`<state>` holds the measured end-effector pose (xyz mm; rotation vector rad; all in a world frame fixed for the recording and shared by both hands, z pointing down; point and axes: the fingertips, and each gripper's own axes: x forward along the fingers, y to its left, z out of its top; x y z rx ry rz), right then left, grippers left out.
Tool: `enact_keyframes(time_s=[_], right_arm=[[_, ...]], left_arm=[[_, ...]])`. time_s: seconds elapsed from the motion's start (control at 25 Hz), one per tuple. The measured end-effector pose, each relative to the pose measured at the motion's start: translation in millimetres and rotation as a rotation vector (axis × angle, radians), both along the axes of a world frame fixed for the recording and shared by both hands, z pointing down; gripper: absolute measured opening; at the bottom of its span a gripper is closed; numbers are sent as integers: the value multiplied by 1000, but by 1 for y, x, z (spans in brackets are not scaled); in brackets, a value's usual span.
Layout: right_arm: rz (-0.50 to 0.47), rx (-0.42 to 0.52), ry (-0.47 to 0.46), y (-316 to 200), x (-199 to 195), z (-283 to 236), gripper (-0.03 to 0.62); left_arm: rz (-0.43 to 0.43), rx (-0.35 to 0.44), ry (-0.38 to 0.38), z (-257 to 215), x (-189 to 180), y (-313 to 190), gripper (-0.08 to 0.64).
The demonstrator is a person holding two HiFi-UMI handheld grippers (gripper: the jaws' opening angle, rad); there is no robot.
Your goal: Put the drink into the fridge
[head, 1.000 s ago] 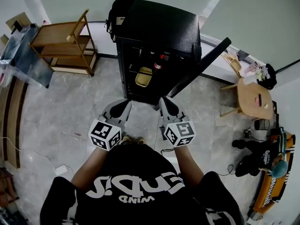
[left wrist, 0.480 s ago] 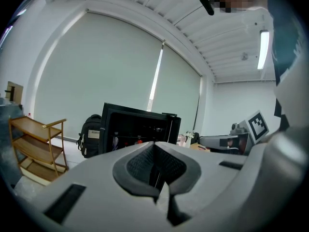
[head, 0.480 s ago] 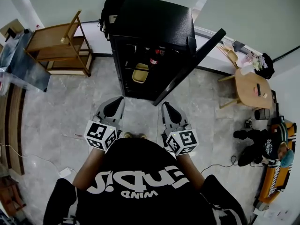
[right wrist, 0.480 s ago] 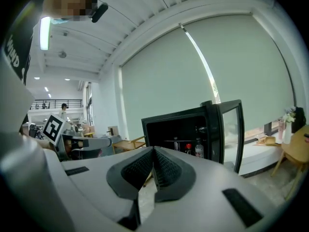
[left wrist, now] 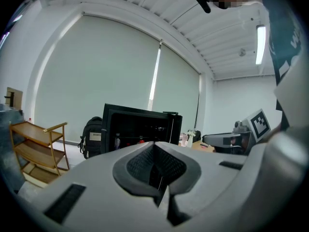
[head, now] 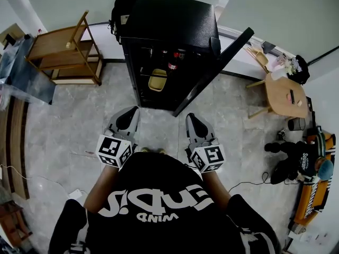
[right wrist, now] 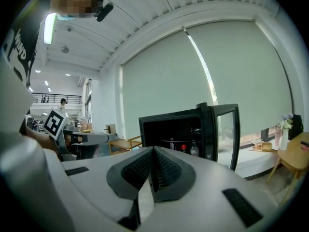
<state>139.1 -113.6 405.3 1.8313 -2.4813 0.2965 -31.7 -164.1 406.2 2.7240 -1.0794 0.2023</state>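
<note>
**Head view: both grippers empty, drink seems to be inside the open fridge**

Head view shows a wide grey floor (head: 69, 120), and the person stands on it a little way back from the black fridge (head: 164, 20). The fridge stands against the wall. Its door (head: 212, 73) is swung wide open to the right, so the inside is free to reach. A wooden rack (head: 63, 52) stands to the left of the fridge, well apart from it. A round table (head: 283, 97) is far to the right. A dark backpack (head: 117, 9) leans beside the fridge's left corner.

The left gripper (head: 129, 112) and the right gripper (head: 192, 118) are held side by side in front of the body, near each other, and both point toward the open fridge. In the left gripper view the two jaws of the left gripper lie pressed together with nothing between them. The right gripper view shows the same for the right gripper: jaws closed, no object held. I judge they are kept low and idle because there is nothing to carry at this moment.

Inside the fridge a yellow thing (head: 158, 81) lies on a lower shelf. Above it stand some small bottles, and one with a red cap (head: 171, 66) I take for the drink. It seems to be already in its place on the shelf. So the main step looks done, and the open door is probably what remains to handle.
</note>
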Motion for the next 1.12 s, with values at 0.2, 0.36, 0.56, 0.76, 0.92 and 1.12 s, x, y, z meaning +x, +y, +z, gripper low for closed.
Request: enact_keyframes(time_s=[0.2,0.36,0.56,0.76,0.92,1.12], right_arm=[[8,-4,12,-1,0,3,26],[11,-5,-3,-2,1,4,26],[2,-12,-6,-1,-1,4,25],[1,-18,-9,-1,0,6,25],[-6,-22,-3,0,0,7,25],[-2,-46,-10,1,-1,7,25]], left_arm=[[-11,18,22,-4,2,-4,8],[-22,8,29,-5,2,-4,8],[-18,0,20,-3,2,-2,8],[-20,-8,19,-1,1,-2,8],[-17,-3,14,0,0,-1,8],[-13,-5,12,0,1,0,8]])
